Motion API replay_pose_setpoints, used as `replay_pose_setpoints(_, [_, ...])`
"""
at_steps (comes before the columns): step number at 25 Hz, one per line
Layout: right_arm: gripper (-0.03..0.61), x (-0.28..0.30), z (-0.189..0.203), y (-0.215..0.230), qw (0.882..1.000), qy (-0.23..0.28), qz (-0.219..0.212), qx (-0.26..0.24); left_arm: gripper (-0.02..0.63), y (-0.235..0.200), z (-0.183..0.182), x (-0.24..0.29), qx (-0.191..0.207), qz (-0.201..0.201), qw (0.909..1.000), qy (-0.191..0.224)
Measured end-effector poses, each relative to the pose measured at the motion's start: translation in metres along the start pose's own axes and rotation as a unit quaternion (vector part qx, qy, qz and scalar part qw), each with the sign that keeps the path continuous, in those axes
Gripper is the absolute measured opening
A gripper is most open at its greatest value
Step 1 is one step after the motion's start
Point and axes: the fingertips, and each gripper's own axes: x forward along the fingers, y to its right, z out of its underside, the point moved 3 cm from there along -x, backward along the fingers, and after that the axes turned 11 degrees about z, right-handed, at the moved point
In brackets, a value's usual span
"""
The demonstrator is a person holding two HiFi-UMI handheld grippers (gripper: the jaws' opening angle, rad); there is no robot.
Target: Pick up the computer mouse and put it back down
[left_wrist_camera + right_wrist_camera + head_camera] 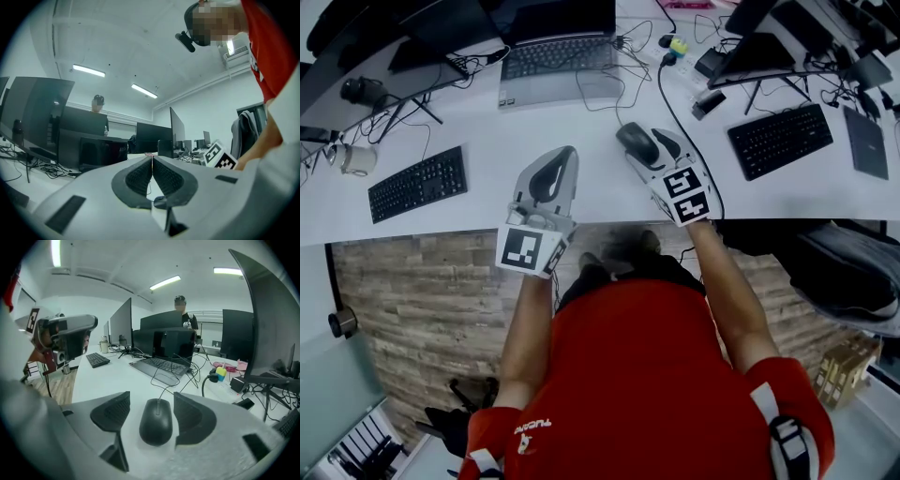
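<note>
Over the tabletop's front edge hangs the left gripper (pixel 561 157). Only its own view shows the jaws pressed flat together. To its right, near that same edge, the computer mouse (pixel 636 142) sits on the table (pixel 581 131). The right gripper (pixel 157 409) view alone shows both jaws spread either side of it.

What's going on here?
A person holds a tool in each hand at a white desk. The right tool is open, its jaws either side of the black mouse, which sits on the desk, not gripped yet. The left tool is shut and empty, off to the side.
</note>
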Motion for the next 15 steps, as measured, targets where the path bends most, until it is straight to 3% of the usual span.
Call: replay_pose_setpoints(15, [0.339,0.049,0.047,0.001,0.994,-0.104,-0.023,-0.019,0.011,-0.016,0.016,0.012,-0.003,-0.001,0.9998,-0.017])
